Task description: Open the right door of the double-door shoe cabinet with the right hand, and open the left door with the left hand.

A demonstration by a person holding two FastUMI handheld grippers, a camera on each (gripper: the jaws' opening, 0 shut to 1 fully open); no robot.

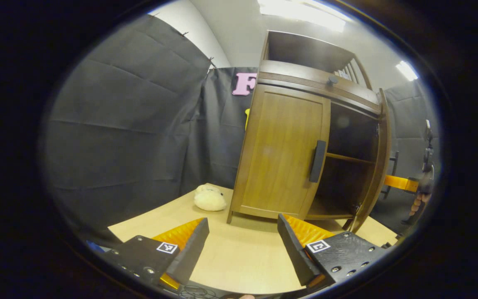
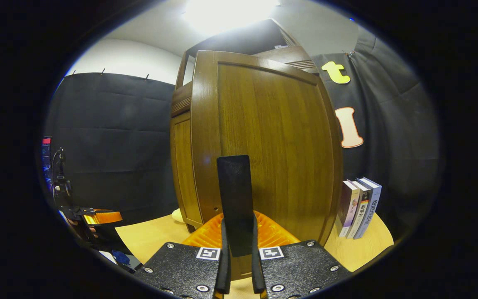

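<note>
The right gripper, fingers clamping the right door's handle, is swinging it wide; the left gripper, fingers spread empty, should be approaching the left door's handle squarely.

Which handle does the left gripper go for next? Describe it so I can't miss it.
Find the brown wooden shoe cabinet standing on the light table. Its left door is shut, and the right door stands swung open. The left door handle is the dark upright bar on the shut door's inner edge, beside the dark open compartment.
</note>
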